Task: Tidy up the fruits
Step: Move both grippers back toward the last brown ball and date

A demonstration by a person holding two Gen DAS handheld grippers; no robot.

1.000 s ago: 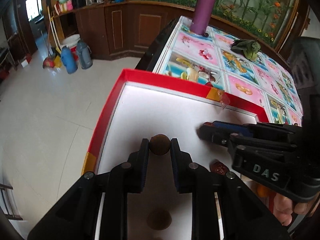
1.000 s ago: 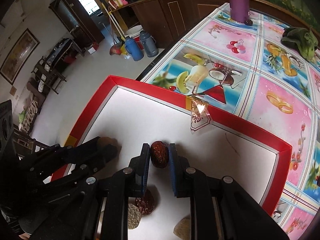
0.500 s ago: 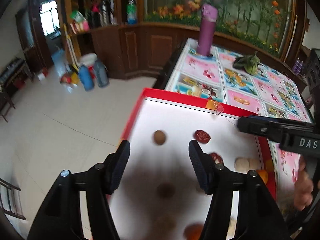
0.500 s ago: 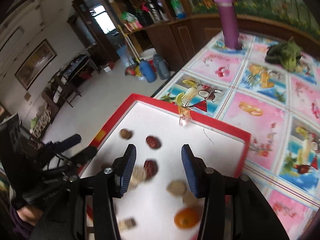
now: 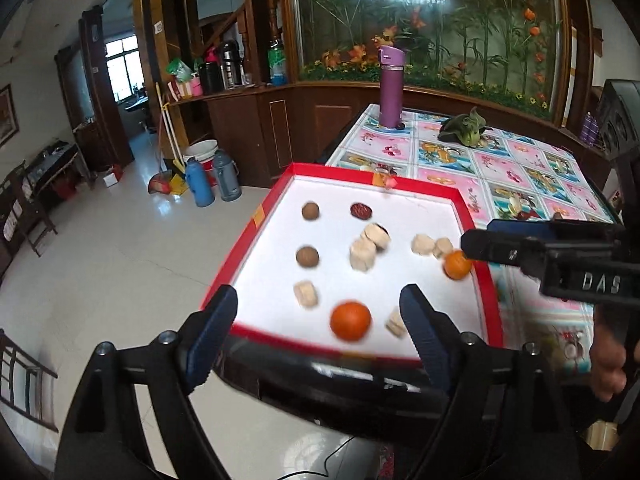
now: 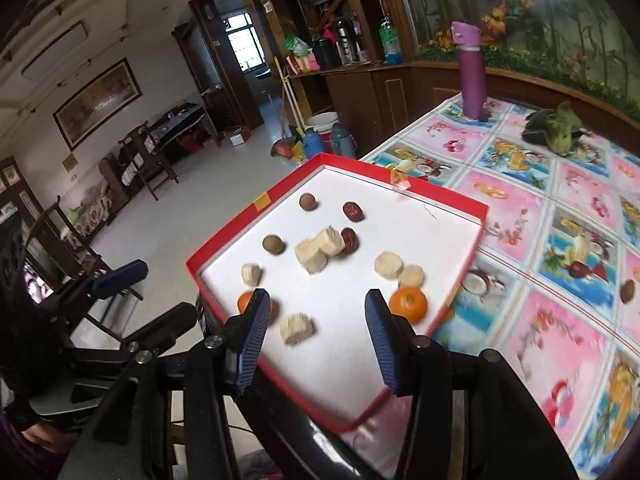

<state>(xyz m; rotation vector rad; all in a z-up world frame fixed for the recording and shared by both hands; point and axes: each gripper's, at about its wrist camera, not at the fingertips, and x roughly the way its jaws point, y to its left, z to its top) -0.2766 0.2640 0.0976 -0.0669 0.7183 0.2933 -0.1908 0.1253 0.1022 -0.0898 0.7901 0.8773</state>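
A red-rimmed tray (image 5: 460,199) with a white floor holds two brown round fruits (image 5: 310,211) (image 5: 307,257), a red date (image 5: 361,211), several pale cut chunks (image 5: 363,254) and two oranges (image 5: 351,320) (image 5: 457,265). A second date (image 6: 349,239) lies against the chunks. My left gripper (image 5: 316,312) hangs over the tray's near edge, its jaws opening with nothing gripped. My right gripper (image 6: 317,312) hovers above the near corner, its jaws also opening and empty. Its body (image 5: 520,244) shows at the right of the left wrist view.
The tray sits on a table with a fruit-print cloth (image 6: 560,200). A purple bottle (image 5: 391,88) and a green vegetable (image 5: 464,130) stand at the far end. One brown fruit (image 6: 627,291) lies on the cloth. Flasks (image 5: 200,184) stand on the floor to the left.
The left gripper let go of the brown round fruit and the right one let go of the date. Both pulled back and up from the tray, jaws spreading.
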